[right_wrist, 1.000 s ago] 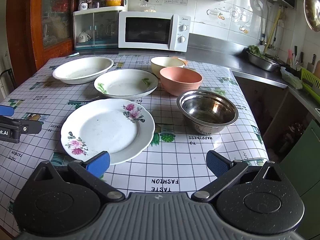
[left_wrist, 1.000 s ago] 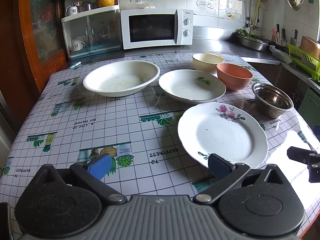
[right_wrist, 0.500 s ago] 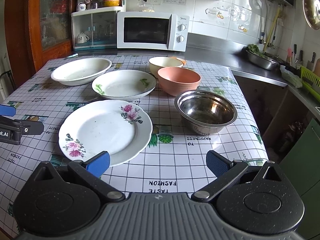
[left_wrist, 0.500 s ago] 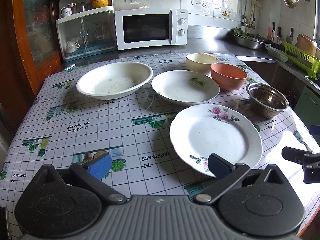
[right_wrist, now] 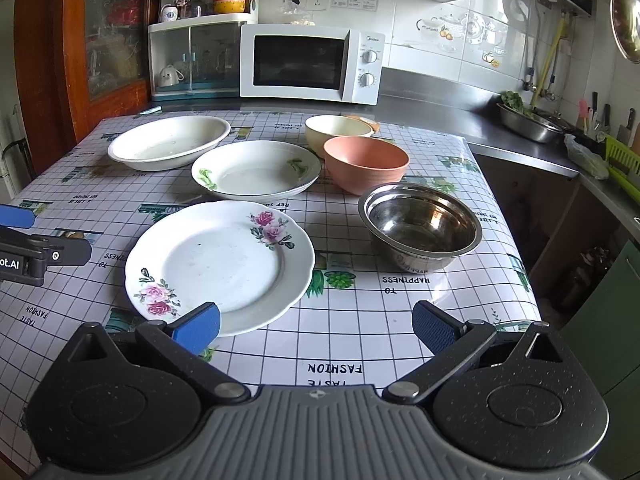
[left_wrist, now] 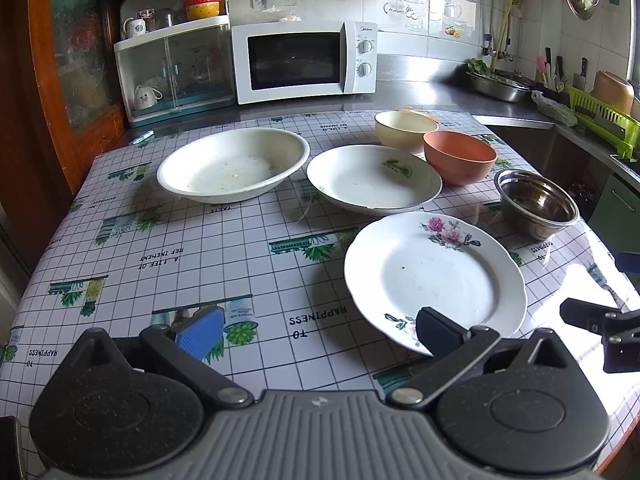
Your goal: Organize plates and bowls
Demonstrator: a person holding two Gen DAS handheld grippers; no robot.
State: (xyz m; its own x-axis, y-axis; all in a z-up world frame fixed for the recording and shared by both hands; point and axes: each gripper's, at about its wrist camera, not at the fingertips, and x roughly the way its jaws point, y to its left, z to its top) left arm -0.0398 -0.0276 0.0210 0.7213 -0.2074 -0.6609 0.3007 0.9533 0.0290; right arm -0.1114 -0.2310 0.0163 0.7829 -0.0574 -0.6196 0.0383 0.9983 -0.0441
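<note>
A flat rose-patterned plate lies nearest me. Behind it sits a deep white plate with green leaves, and to its left a large white dish. A cream bowl, a terracotta bowl and a steel bowl stand to the right. My left gripper is open at the table's near edge, its right finger over the rose plate's rim. My right gripper is open, empty, just right of that plate.
A checked tablecloth covers the table. A microwave and a glass-door cabinet stand behind it. A steel counter with a basin of greens and a green dish rack runs along the right.
Both grippers have shifted only slightly; the left view has drifted a little to the right and pulled back. All dishes stay where they were.
</note>
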